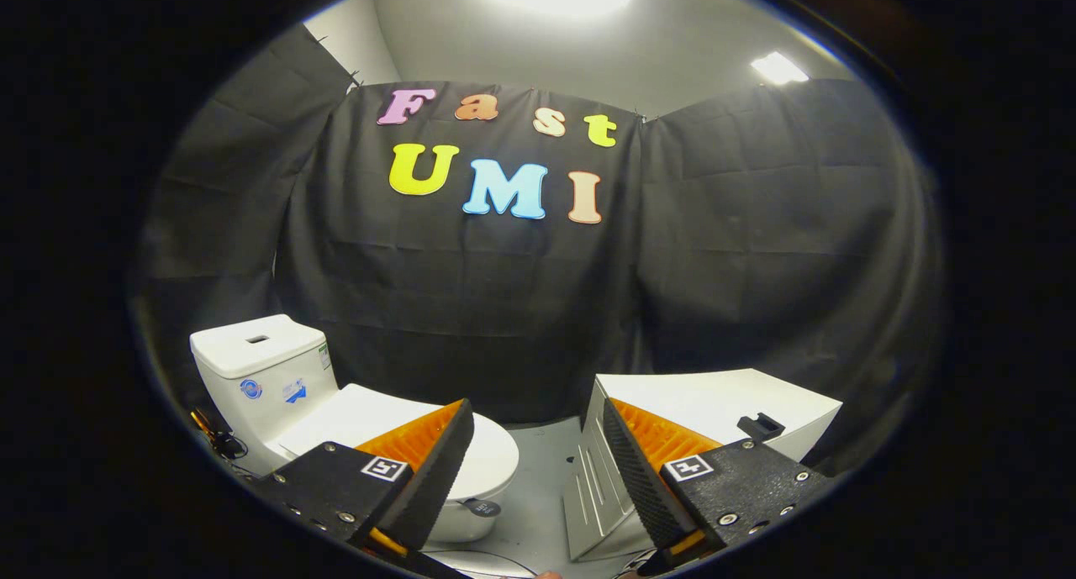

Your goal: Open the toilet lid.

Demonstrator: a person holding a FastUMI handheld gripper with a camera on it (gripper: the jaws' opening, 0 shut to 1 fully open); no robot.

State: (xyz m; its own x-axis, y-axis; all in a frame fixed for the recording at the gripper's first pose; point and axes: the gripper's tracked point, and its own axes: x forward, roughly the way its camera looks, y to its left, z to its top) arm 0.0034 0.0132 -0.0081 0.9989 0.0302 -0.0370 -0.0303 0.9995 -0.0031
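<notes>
Gripper: black two-finger claw with orange ribbed backing [538,453] hangs released, jaws spread wide, nothing between them, well short of any contact.
Toilet: white glossy ceramic toilet with a squared tank [277,394] stands beyond and to the left of the fingers, against the black cloth wall.
Cabinet: white boxy unit with a grooved grey side panel [723,411] sits behind the right finger, across a strip of grey floor [546,478] from the toilet.
Lid: white oval toilet lid [370,419] lies flat and closed on the bowl, its front part hidden behind the left finger [437,470].
Risk, alignment: the bowl is off to the left, so a straight advance would likely pass over bare floor and miss the lid's front lip.
Risk, grip: the smooth lid edge may slip from the pads if caught too shallowly, letting it drop shut.
Risk, clearance: the right finger [643,470] could knock the cabinet during a swing.
</notes>
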